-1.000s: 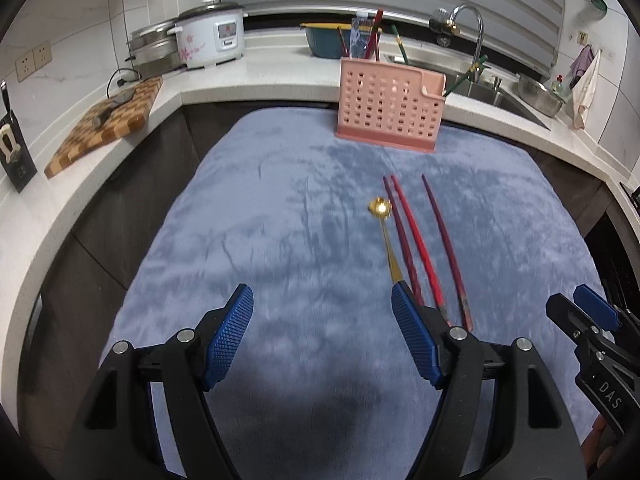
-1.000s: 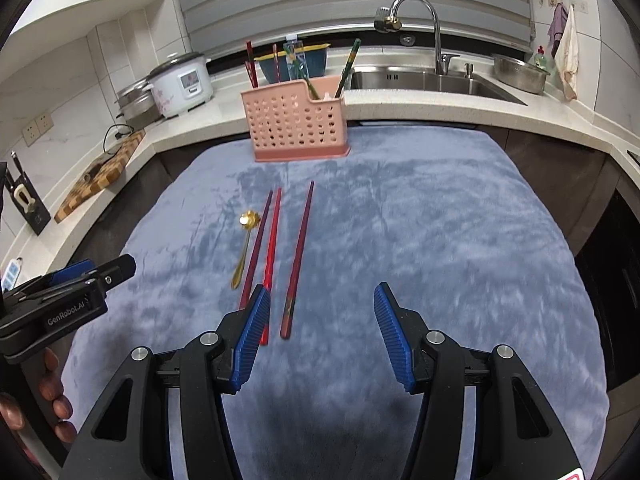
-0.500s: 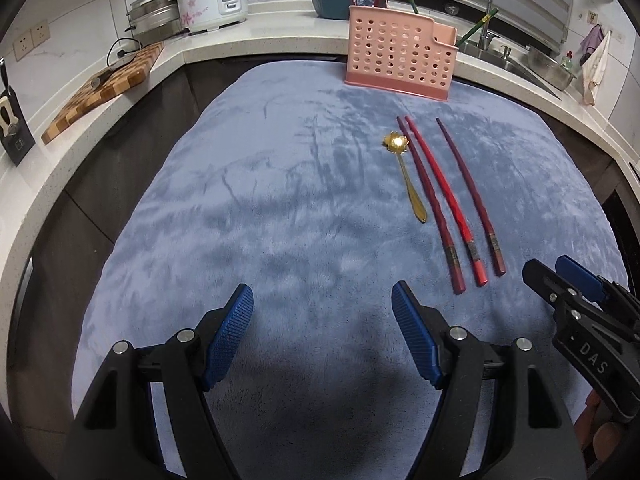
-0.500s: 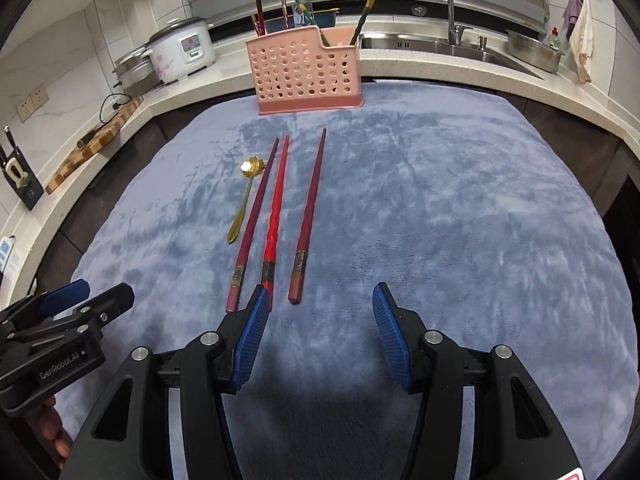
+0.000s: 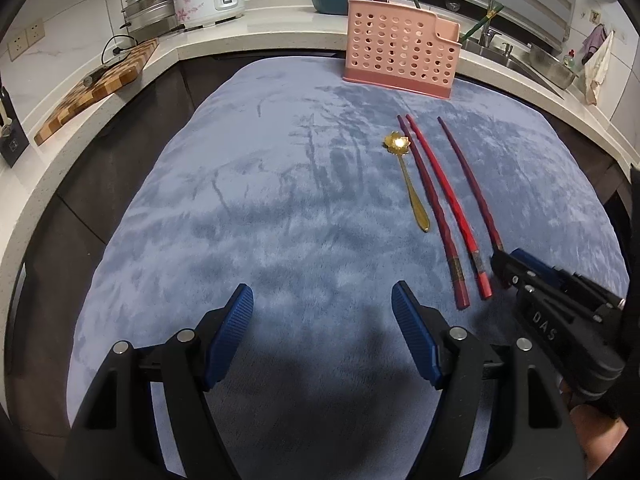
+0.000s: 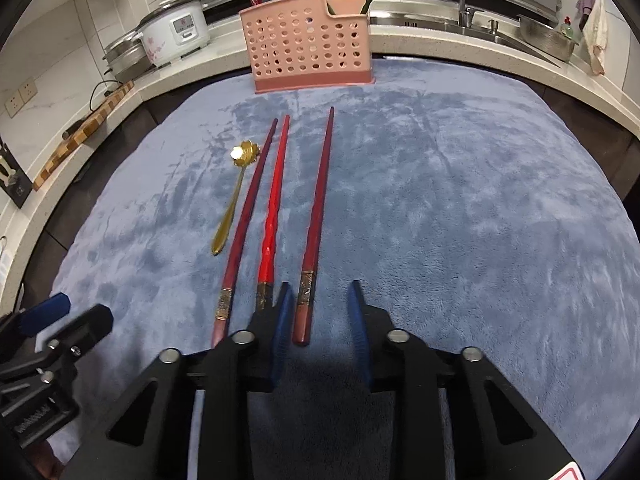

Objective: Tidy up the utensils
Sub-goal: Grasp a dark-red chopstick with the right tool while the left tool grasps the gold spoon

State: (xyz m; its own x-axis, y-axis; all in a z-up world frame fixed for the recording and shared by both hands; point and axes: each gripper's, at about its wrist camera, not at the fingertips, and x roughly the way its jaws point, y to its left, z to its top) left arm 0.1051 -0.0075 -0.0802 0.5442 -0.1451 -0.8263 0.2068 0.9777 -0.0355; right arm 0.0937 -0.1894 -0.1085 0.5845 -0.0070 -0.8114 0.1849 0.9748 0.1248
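- Right wrist view: the rightmost chopstick [image 6: 318,216] lies flat on the blue cloth [image 6: 460,200], its decorated butt end between the fingers of the right gripper [image 6: 320,308]. Half a second ago these fingers stood wider and short of the butt; they have since narrowed and advanced to straddle it. No pad yet touches the stick, so the grasp appears imminent, not made.
- Beside it, to the left, lie the bright red chopstick [image 6: 274,216] and the dark red chopstick [image 6: 246,224], near each other and roughly parallel; the left pad sits just beside the bright one's butt, a likely snag on closing.
- Left of these lies the gold spoon [image 6: 232,200], bowl pointing away.
- The pink holder [image 6: 308,48] stands upright at the cloth's far edge, well apart, already holding several utensils; all four loose pieces remain to be placed.
- Left wrist view: the left gripper [image 5: 322,340] hovers over bare cloth, fingers spread wide, holding nothing.
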